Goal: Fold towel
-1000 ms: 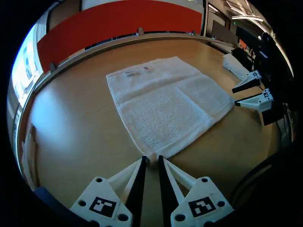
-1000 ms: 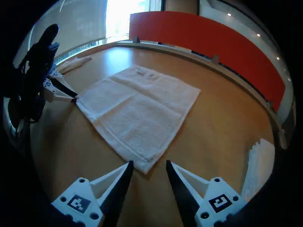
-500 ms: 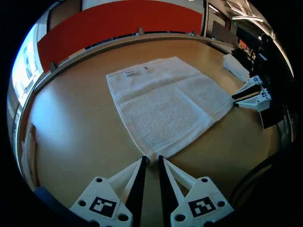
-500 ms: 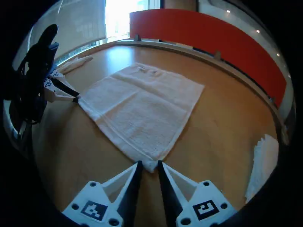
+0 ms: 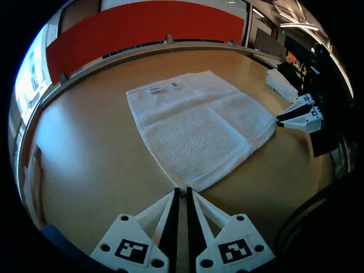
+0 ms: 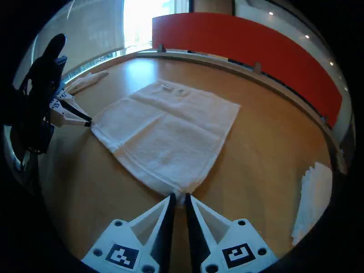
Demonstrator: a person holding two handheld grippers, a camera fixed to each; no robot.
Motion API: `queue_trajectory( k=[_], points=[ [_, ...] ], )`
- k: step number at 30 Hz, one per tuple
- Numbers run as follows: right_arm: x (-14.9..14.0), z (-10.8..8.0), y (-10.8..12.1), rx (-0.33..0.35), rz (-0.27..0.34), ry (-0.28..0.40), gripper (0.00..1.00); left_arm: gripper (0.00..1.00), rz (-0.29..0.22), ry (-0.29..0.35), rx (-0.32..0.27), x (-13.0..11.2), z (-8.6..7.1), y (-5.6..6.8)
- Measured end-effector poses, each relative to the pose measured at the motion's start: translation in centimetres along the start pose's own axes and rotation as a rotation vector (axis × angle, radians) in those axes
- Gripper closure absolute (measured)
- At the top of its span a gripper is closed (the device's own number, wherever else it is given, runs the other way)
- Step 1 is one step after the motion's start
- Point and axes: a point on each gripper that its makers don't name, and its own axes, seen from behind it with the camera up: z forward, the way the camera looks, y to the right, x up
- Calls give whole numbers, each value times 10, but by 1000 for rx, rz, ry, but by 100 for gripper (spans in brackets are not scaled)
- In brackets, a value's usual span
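The white towel (image 5: 200,127) lies spread flat on the wooden table (image 5: 91,150), mid-frame in both views. The left tool (image 5: 182,191), bottom centre of the left gripper view, is pinched on one near corner. The right tool (image 6: 179,196), bottom centre of the right gripper view, is clamped on the neighbouring corner. This looks like the grasp before the first fold. Next, both corners probably need lifting together and carrying level toward the far edge, upper frame.
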Motion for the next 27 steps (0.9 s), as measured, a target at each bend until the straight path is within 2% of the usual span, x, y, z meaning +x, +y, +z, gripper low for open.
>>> queue_trajectory(
  k=[8,18,27],
  points=[
    [10,-6,0,3,-5,19,83,89,-49,4,-29,6,-5,0],
    [21,-13,0,6,-16,36,83,89,-62,4,-37,10,-8,3],
    [35,-30,0,4,-29,52,83,89,-105,22,-39,23,-24,4]
  ],
)
